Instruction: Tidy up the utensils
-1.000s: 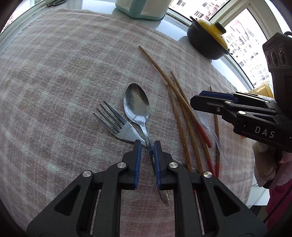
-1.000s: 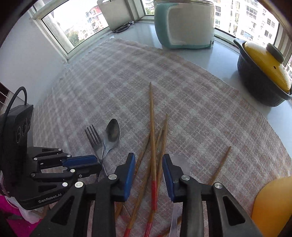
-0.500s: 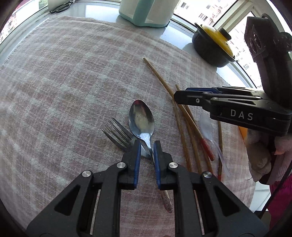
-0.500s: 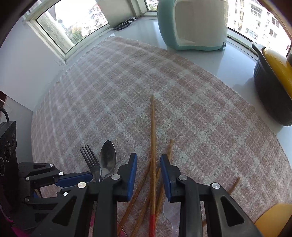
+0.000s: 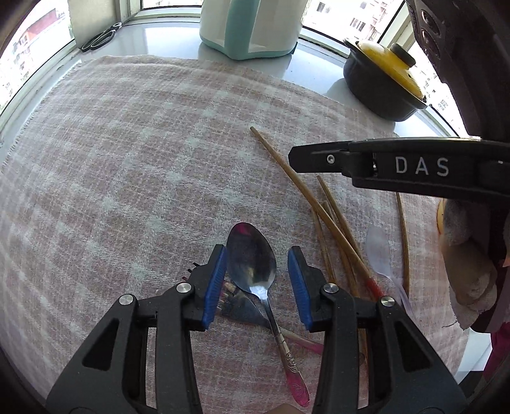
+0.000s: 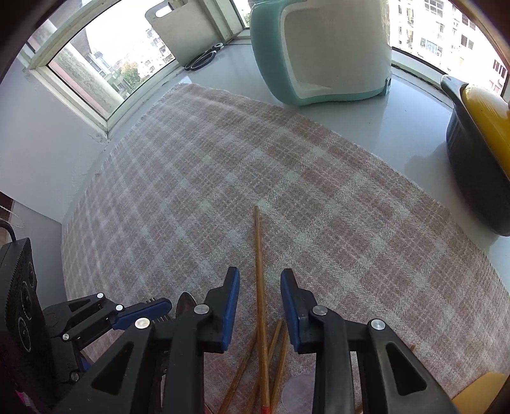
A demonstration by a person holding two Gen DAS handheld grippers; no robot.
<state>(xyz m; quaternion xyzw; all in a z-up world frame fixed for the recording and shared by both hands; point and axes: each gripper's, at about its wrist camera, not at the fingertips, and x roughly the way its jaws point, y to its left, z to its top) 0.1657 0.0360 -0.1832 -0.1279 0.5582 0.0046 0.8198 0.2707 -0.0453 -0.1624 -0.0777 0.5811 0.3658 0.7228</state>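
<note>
Left wrist: shiny oval steel spoon (image 5: pixel 251 261)

Probably a home kitchen: casserole pot (image 5: pixel 382 82), checked cloth (image 5: pixel 127 159) on a windowside counter (image 6: pixel 382 117).

Both cameras are sitting just behind their own tools and looking steeply down and forward, close over the checked cloth (image 5: pixel 134 165) on the desk (image 6: pixel 398 114); the left wrist view is looking past the left tool (image 5: pixel 256 270) with the spoon (image 5: pixel 251 258) right below it, the right tool (image 5: pixel 366 159) crossing in from the right edge; the right wrist view is facing the same way past the right tool (image 6: pixel 259 305), the left tool (image 6: pixel 140 313) showing at its lower left; both are sharing the chopsticks (image 6: pixel 259 286), the teal appliance (image 5: pixel 251 28), the yellow-lidded pot (image 5: pixel 382 82) and the windows.
</note>
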